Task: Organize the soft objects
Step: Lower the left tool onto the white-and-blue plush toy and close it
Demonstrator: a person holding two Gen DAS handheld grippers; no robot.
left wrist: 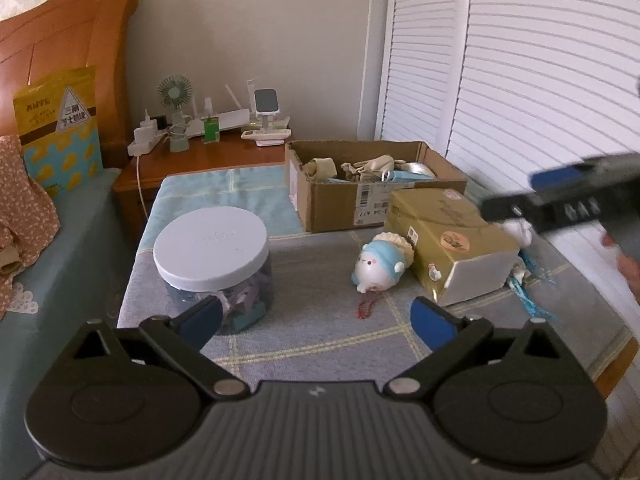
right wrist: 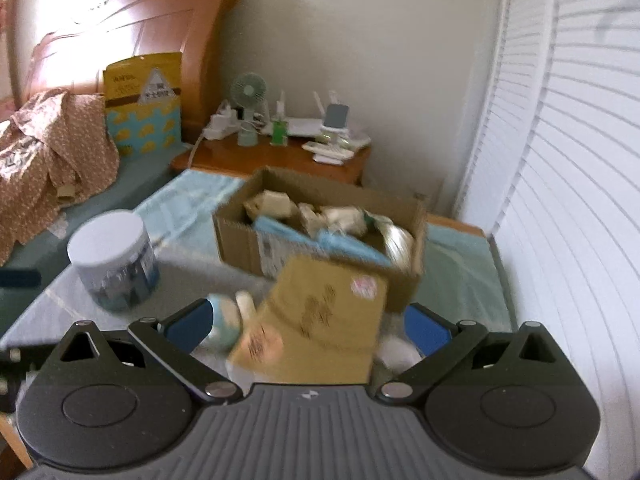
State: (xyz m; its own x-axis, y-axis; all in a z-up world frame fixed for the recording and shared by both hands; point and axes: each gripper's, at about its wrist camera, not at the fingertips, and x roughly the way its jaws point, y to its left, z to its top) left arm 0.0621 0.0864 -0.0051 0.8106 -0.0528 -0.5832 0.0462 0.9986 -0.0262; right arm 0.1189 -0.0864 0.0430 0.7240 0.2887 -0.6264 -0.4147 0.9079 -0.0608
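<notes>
In the left wrist view a white plush toy with a blue hat [left wrist: 382,264] lies on its side on the grey checked cloth, beside a tipped gold box [left wrist: 452,248]. A white fluffy thing [left wrist: 518,232] peeks out behind that box. An open cardboard box [left wrist: 372,200] behind them holds beige and blue soft items. My left gripper [left wrist: 318,318] hangs open and empty in front of the toy. My right gripper [right wrist: 310,326] is open wide around the gold box [right wrist: 320,320], pads clear of it. The plush toy [right wrist: 228,316] shows partly behind its left finger. The picture is blurred.
A clear jar with a white lid [left wrist: 212,256] stands at the left. Red beads [left wrist: 366,308] and blue tassels [left wrist: 528,296] lie on the cloth. A wooden nightstand [left wrist: 208,160] with a fan and chargers is behind. White louvred doors [left wrist: 540,80] stand to the right, a bed with clothes to the left.
</notes>
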